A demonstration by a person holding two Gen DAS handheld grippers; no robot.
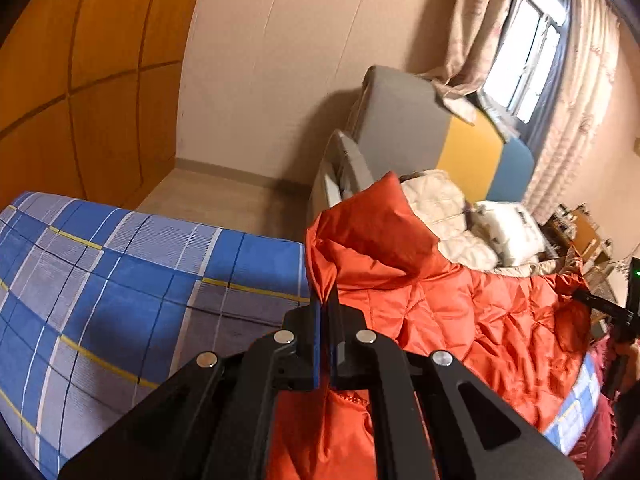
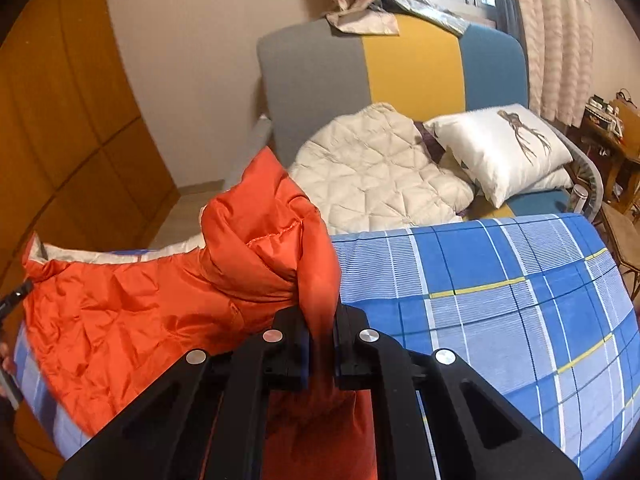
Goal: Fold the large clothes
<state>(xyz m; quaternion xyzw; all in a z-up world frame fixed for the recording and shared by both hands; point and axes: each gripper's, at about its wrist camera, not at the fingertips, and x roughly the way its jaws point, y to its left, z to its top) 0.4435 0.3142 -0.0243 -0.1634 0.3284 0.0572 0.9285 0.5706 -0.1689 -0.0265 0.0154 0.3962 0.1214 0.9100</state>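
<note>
Pinching orange quilted jacket (image 1: 460,312) in both: left gripper (image 1: 326,312) and right gripper (image 2: 320,320) clamped tight on near edge, fabric lifted off plaid bed (image 2: 500,280). Fold just begun; far half flat. Cream jacket (image 2: 372,176) beyond unfolded.

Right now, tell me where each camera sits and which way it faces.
Left wrist: sits on the left gripper, looking down along fingers shut on the orange jacket over the plaid bed; the right gripper shows at the right edge.
Right wrist: sits on the right gripper, shut on the same jacket, facing the striped headboard and pillow.
Shared: jacket, bed, headboard, window.
</note>
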